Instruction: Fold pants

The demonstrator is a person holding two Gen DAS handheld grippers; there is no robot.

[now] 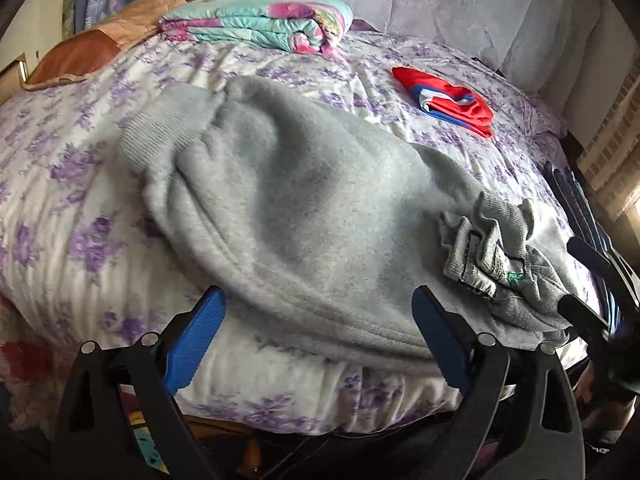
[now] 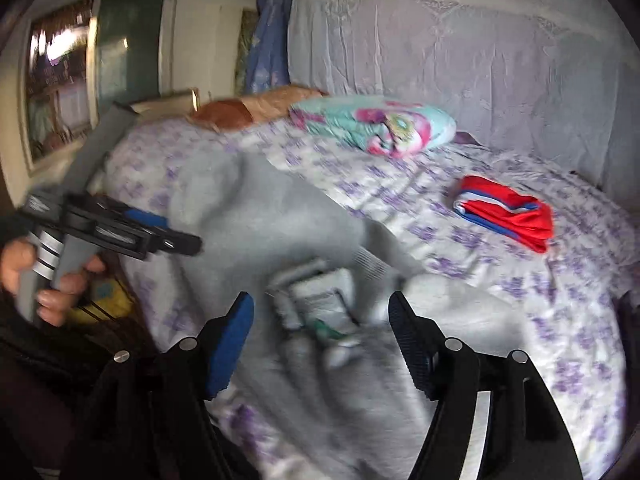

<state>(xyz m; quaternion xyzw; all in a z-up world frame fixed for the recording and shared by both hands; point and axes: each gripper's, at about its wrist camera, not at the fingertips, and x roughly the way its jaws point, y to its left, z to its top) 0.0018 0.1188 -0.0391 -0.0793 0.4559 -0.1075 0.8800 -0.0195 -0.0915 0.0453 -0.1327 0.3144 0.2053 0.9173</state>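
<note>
Fleecy grey pants (image 1: 304, 200) lie rumpled along the bed's (image 1: 60, 216) near edge, ribbed waistband seemingly bunched. Left gripper (image 1: 318, 320) and right gripper (image 2: 320, 320) hover, jaws spread, empty.

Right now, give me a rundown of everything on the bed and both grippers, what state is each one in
Gray sweatpants: spread out, rumpled, not yet folded, waistband bunched with the label showing.
Red and blue garment: folded, lying apart from the pants.
Floral blanket: folded at the far side of the bed.
Left gripper: open, holding nothing, at the pants' near edge.
Right gripper: open, over the waistband, gripping nothing.
</note>
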